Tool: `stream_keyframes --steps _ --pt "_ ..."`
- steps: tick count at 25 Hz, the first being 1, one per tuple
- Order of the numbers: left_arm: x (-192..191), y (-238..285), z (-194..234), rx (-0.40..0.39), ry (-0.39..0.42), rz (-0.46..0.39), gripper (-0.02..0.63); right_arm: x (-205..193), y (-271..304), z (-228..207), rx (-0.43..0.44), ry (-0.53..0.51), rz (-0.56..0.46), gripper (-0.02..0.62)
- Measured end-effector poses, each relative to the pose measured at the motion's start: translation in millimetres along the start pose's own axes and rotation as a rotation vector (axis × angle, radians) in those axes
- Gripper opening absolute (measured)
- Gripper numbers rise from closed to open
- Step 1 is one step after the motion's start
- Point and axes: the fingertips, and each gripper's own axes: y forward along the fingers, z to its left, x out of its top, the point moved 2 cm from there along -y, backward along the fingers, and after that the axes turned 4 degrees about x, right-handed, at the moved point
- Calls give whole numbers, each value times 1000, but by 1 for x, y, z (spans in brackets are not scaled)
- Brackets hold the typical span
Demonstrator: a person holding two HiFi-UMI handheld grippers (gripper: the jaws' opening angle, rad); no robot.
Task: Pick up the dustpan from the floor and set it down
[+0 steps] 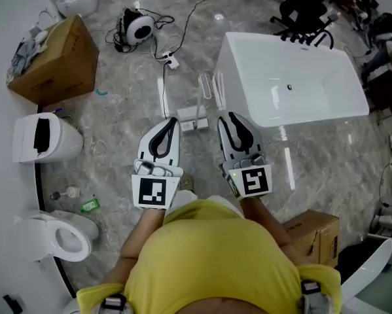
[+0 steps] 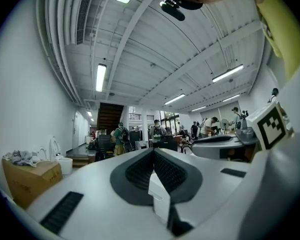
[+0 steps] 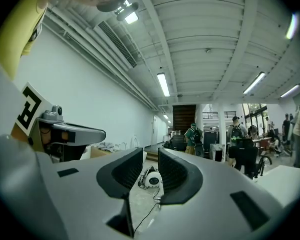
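A white dustpan (image 1: pixel 193 118) lies on the grey marbled floor, its long handle (image 1: pixel 205 87) pointing away from me. Both grippers are held level above the floor, their tips just short of the pan on either side. My left gripper (image 1: pixel 171 122) (image 2: pixel 154 151) is shut with nothing in it. My right gripper (image 1: pixel 229 118) (image 3: pixel 150 154) stands open by a narrow gap, with only floor and a cable showing between its pads. The dustpan does not show in either gripper view.
A white bathtub (image 1: pixel 294 84) stands at the right. A cardboard box (image 1: pixel 55 61) and two toilets (image 1: pixel 45 139) (image 1: pixel 55 234) line the left wall. A round white device (image 1: pixel 138 28) (image 3: pixel 151 178) with cables lies ahead. Another box (image 1: pixel 313 231) sits near my right side.
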Motion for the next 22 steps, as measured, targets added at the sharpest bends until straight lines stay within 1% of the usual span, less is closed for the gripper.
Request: stream_keyframes --steps 4,6,10,15,20,22 --pt "-4 22 14 -33 -17 5 0 -5 23 -7 -36 14 20 113" --pt "-7 33 19 -39 -32 5 0 -9 32 -11 -41 16 37 117" --pt "-14 52 24 -57 -42 13 0 -14 49 -23 -52 31 33 121" --pt "-21 82 31 -58 -49 19 0 -31 74 -42 -38 37 44 123" --pt "-33 119 39 -42 -46 38 0 -55 107 -69 11 39 71 129" --pt "-38 138 41 -34 -51 51 0 -67 120 -85 29 31 101 129"
